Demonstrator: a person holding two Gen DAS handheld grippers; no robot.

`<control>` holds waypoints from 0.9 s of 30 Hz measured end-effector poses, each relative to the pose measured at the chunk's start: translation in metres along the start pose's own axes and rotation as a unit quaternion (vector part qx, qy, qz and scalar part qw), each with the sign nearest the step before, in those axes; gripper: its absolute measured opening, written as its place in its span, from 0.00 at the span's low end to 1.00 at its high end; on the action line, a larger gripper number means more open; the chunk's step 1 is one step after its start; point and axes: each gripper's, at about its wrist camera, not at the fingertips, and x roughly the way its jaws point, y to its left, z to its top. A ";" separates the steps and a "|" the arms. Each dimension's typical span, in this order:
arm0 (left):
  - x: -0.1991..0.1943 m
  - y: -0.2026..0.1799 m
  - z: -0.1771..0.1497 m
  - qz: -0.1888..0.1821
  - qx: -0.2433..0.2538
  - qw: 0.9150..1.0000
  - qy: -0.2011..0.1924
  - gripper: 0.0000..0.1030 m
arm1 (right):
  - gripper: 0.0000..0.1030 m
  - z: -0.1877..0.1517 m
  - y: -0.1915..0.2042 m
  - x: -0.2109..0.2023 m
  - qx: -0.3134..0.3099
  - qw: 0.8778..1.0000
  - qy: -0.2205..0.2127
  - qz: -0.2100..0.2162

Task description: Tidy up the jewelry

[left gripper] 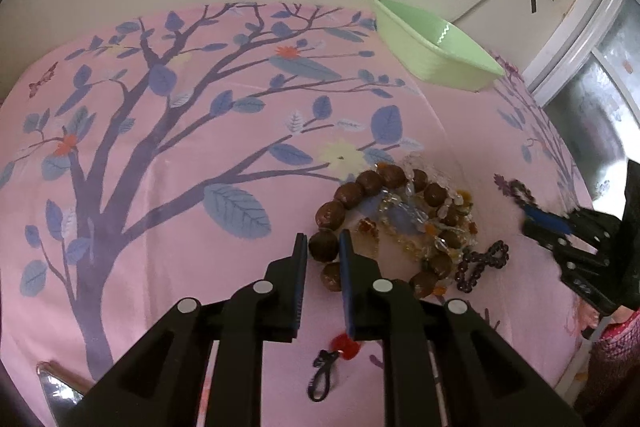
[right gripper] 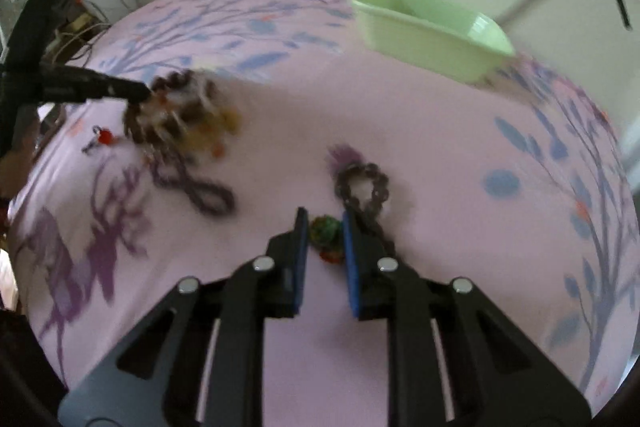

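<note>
A pile of jewelry lies on the pink tree-print cloth [left gripper: 180, 187]: a big brown bead bracelet [left gripper: 360, 187] around clear and orange beads [left gripper: 408, 223]. My left gripper [left gripper: 323, 241] is narrowly open, its fingertips either side of one brown bead [left gripper: 323, 246]. A dark purple bead bracelet [left gripper: 482, 263] lies right of the pile. In the right wrist view my right gripper [right gripper: 325, 225] is narrowly open around a small green and red bead piece [right gripper: 327, 231]; a dark bead bracelet [right gripper: 362, 187] lies just beyond it. The view is blurred. The pile [right gripper: 180, 115] shows at left.
A light green plastic bin [left gripper: 436, 47] stands at the cloth's far edge by the wall; it also shows in the right wrist view [right gripper: 428, 27]. A red bead with a black clasp [left gripper: 332, 359] lies under my left gripper. A window is at right.
</note>
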 end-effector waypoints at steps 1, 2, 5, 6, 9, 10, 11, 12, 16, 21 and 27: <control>0.000 0.001 0.000 0.002 -0.001 1.000 -0.001 0.00 | 0.16 -0.001 -0.003 -0.008 0.009 1.000 -0.010 0.015; -0.001 0.001 0.000 0.006 -0.001 1.000 -0.003 0.00 | 0.16 0.002 -0.003 -0.016 0.013 0.999 -0.023 0.035; -0.006 0.002 0.001 0.032 -0.001 0.999 -0.024 0.00 | 0.16 0.020 0.012 -0.024 0.001 0.996 -0.054 0.068; -0.007 0.003 0.001 0.038 -0.004 0.999 -0.026 0.00 | 0.16 0.027 0.018 -0.021 -0.004 0.995 -0.057 0.077; -0.006 0.011 0.000 0.037 -0.016 0.999 -0.017 0.00 | 0.18 0.050 0.044 -0.001 -0.032 0.993 -0.055 0.103; -0.007 0.013 -0.001 0.036 -0.017 0.999 -0.016 0.00 | 0.23 0.057 0.054 0.008 -0.043 0.992 -0.052 0.111; -0.010 0.014 -0.002 0.027 -0.020 0.999 -0.015 0.00 | 0.36 0.061 0.061 0.013 -0.049 0.991 -0.051 0.114; -0.013 0.015 -0.003 0.015 -0.024 1.000 -0.014 0.00 | 0.42 0.067 0.069 0.022 -0.057 0.991 -0.049 0.112; -0.016 0.011 -0.004 -0.003 -0.024 1.000 -0.006 0.00 | 0.40 0.077 0.072 0.050 -0.046 0.989 -0.023 0.137; -0.002 -0.001 -0.001 -0.005 -0.011 1.000 -0.008 0.15 | 0.05 0.063 0.052 0.037 -0.021 0.993 -0.030 0.115; 0.007 -0.005 -0.001 0.020 0.007 1.000 -0.019 0.00 | 0.05 0.026 0.014 0.022 -0.001 0.999 -0.014 0.050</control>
